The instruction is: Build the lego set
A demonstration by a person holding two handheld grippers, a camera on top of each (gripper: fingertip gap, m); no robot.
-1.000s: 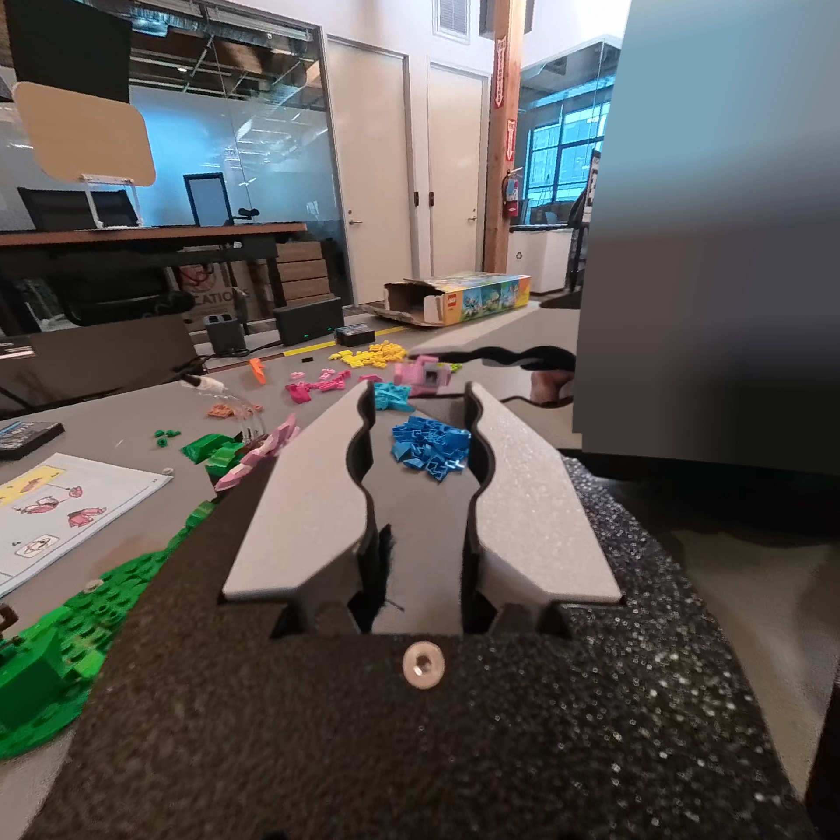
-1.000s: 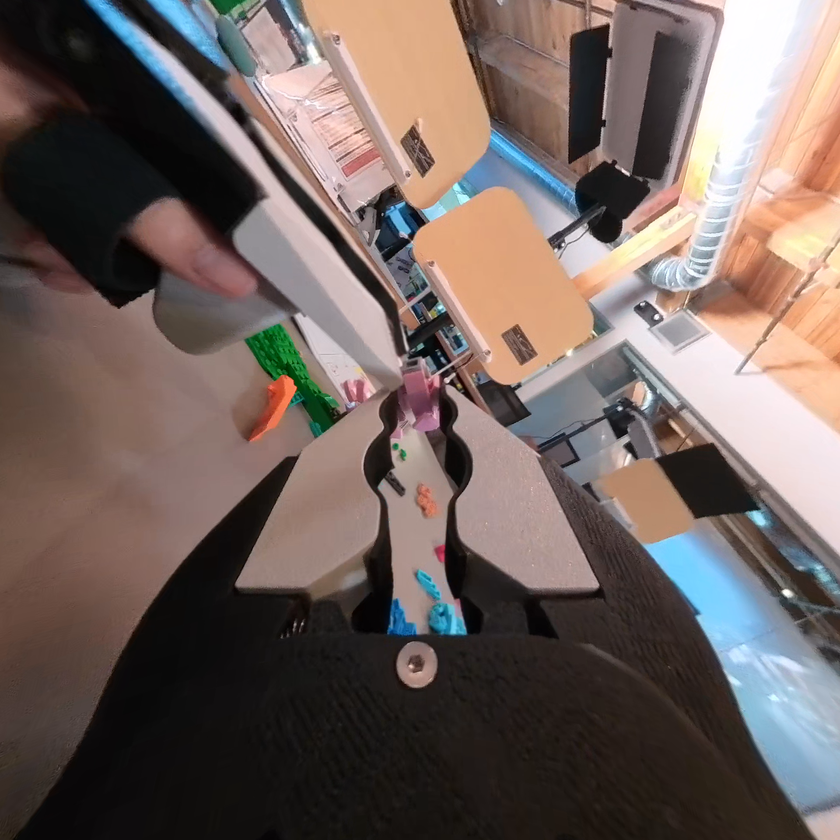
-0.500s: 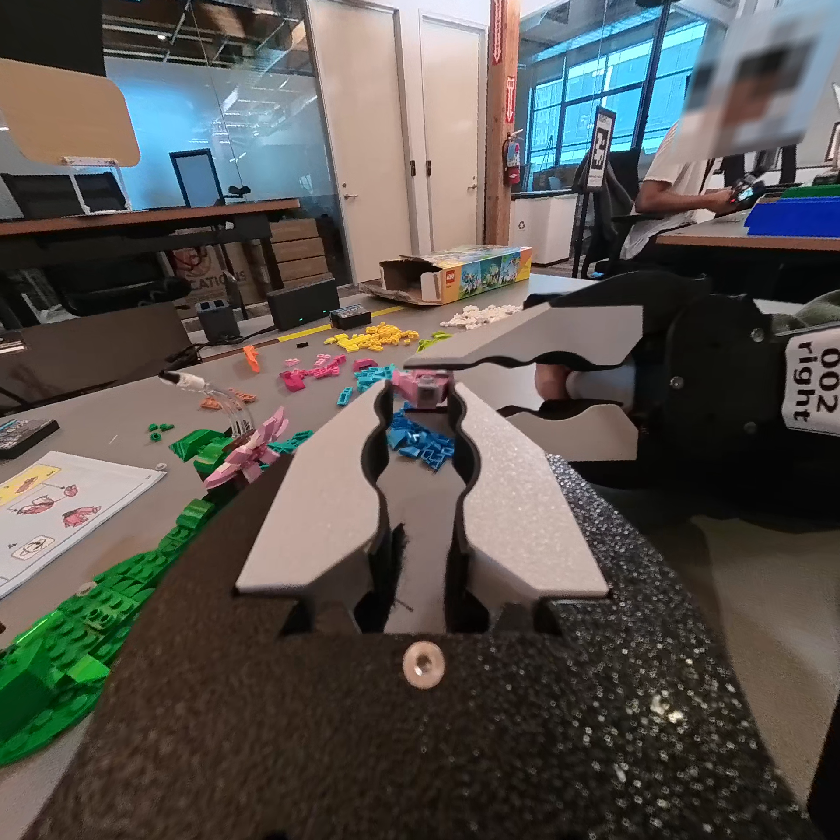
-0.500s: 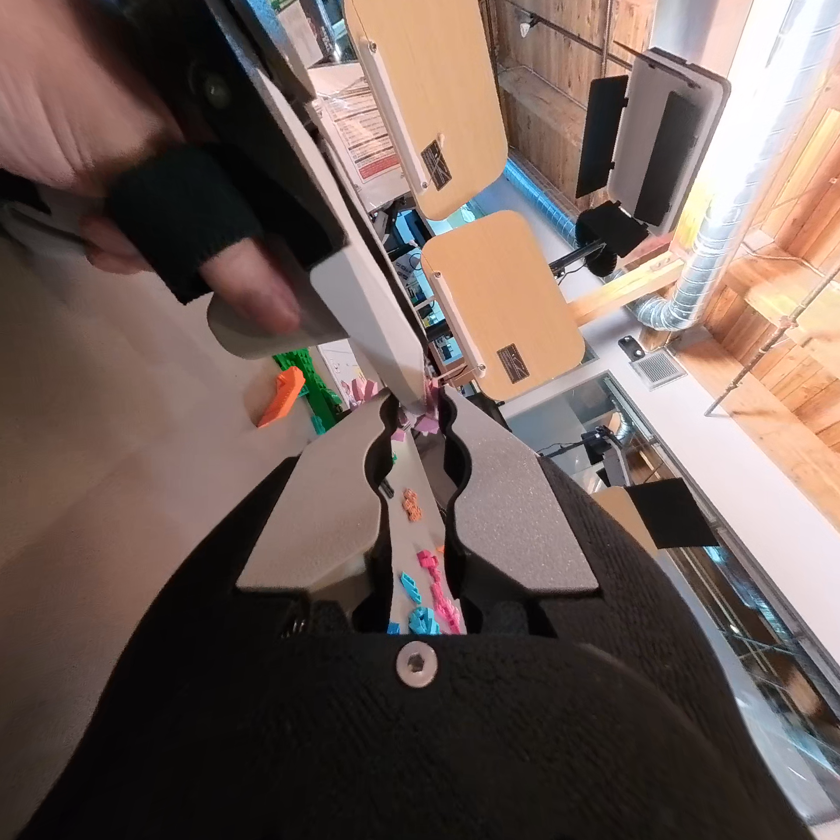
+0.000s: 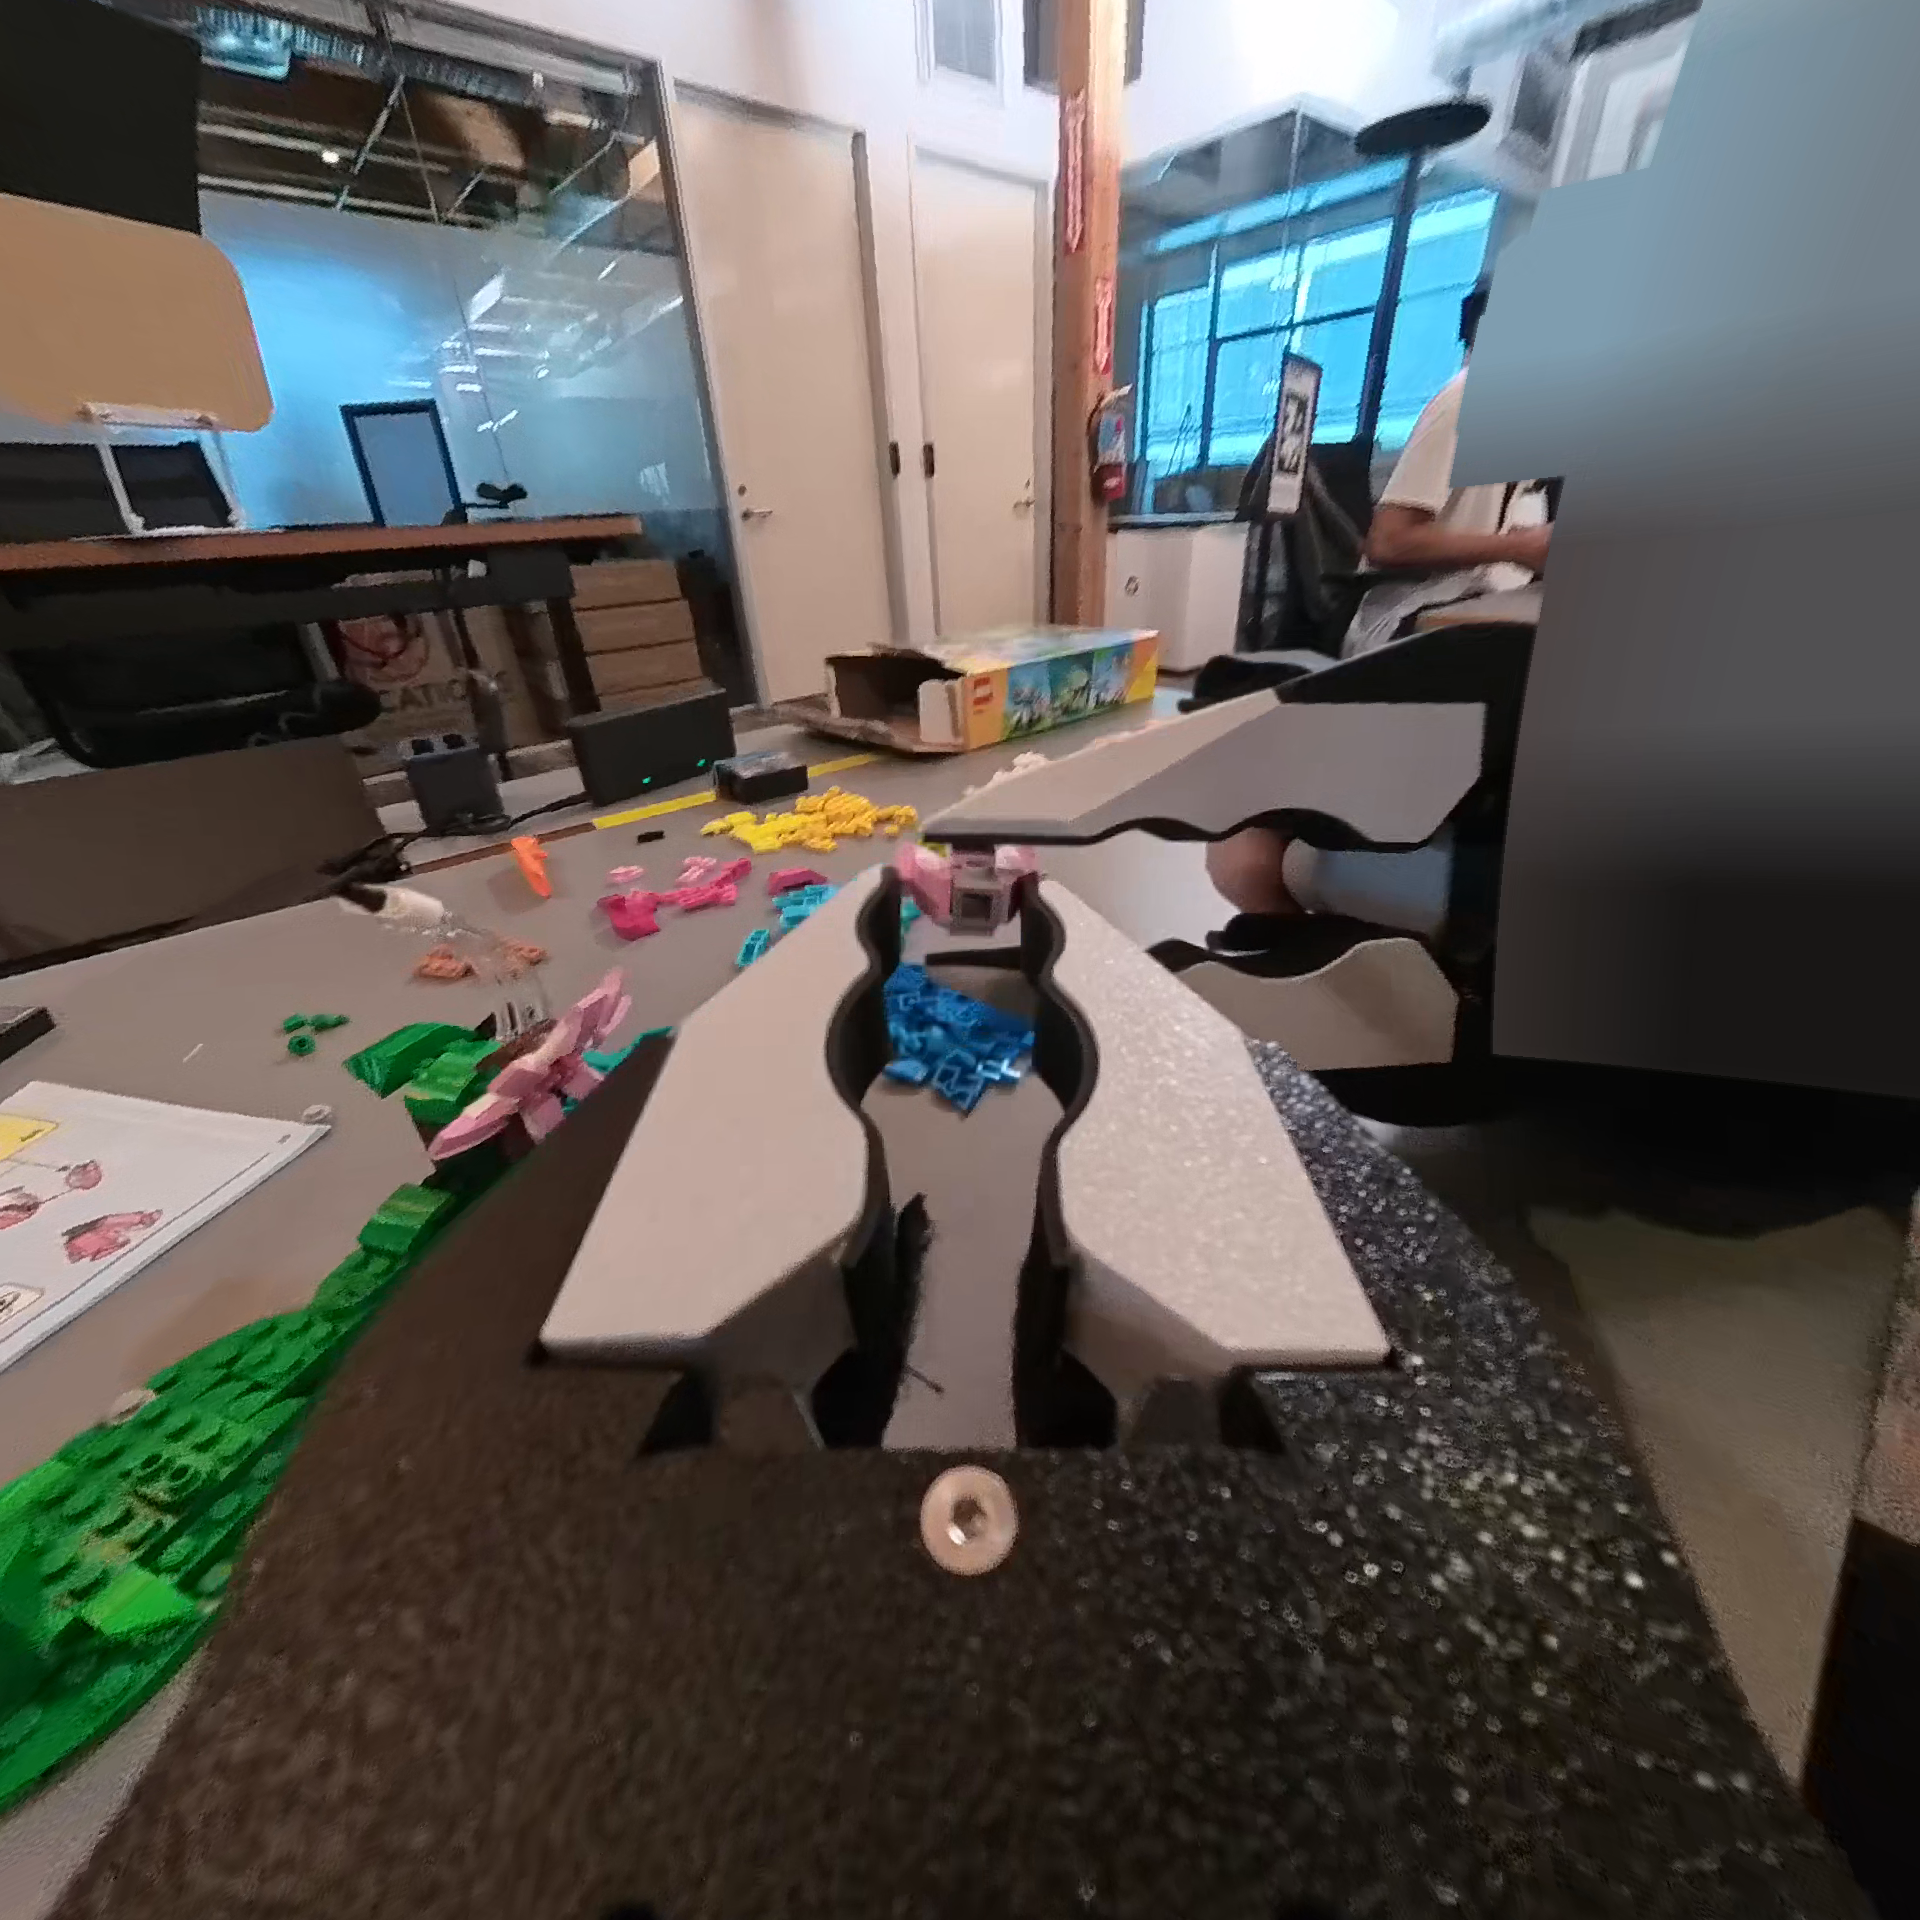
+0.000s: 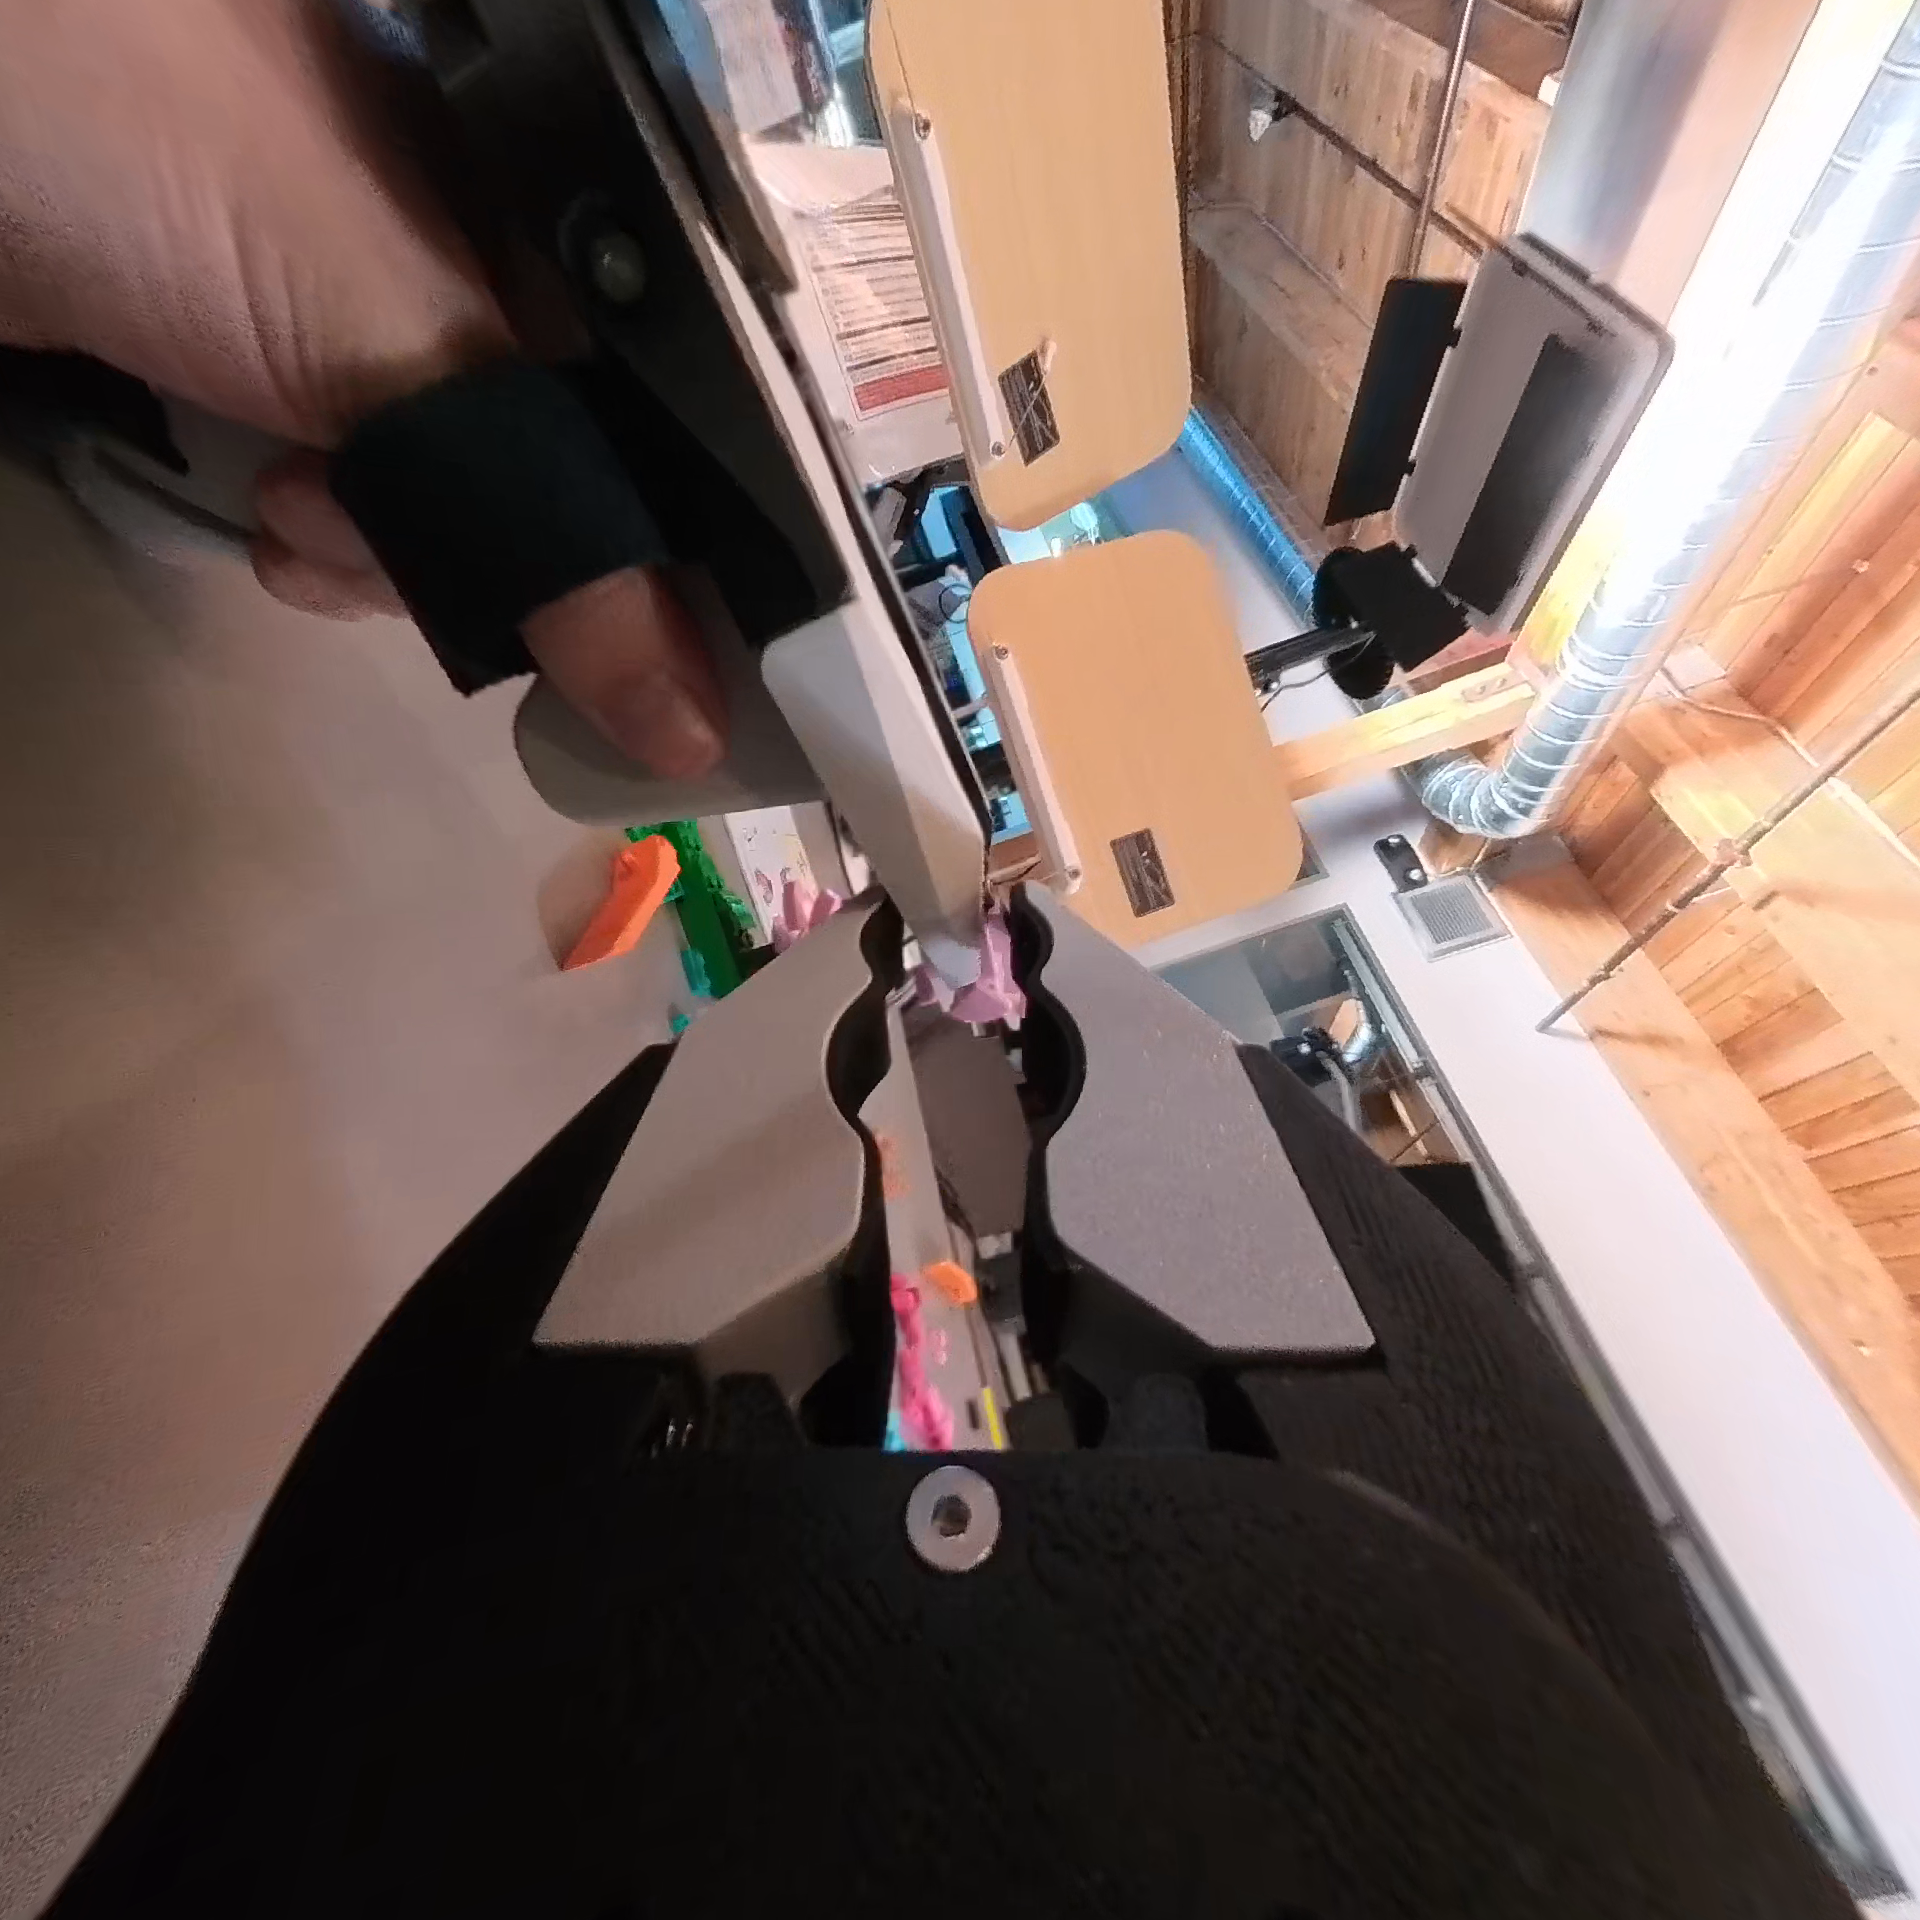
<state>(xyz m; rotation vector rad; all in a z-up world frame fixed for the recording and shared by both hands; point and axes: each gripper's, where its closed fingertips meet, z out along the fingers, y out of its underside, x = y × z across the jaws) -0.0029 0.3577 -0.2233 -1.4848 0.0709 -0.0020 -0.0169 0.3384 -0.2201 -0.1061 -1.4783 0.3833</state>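
Since half a second ago the small pink lego assembly (image 5: pixel 966 888) sits deeper between the left gripper (image 5: pixel 961 894) tips, lifted above the table (image 5: pixel 208 997). The right gripper (image 5: pixel 1039 883), which has come in from the right and turned on its side, now has one flat finger (image 5: pixel 1195 779) lying across the top of the piece, the other finger below and apart from it. In the right wrist view the left gripper's finger (image 6: pixel 904 831) has pushed further in between the right gripper (image 6: pixel 951 961) tips, with the pink piece (image 6: pixel 987 966) there too.

Left jaws are narrowed onto the pink assembly and hold it. Right jaws are partly parted around the piece and the left fingertip; whether they press on the piece cannot be told.

Likely meaning: a hand-over or a press-together step in mid-air, not finished.

Left to right on the table: instruction booklet (image 5: pixel 114 1195) with printed pictures, green lego base (image 5: pixel 156 1475), pink flower build (image 5: pixel 540 1070), magenta pieces (image 5: pixel 665 899), blue pieces (image 5: pixel 956 1039), yellow pieces (image 5: pixel 810 821), then the opened lego box (image 5: pixel 997 686) carrying a brand logo. The far red signs and tan panel stickers are too small to read.
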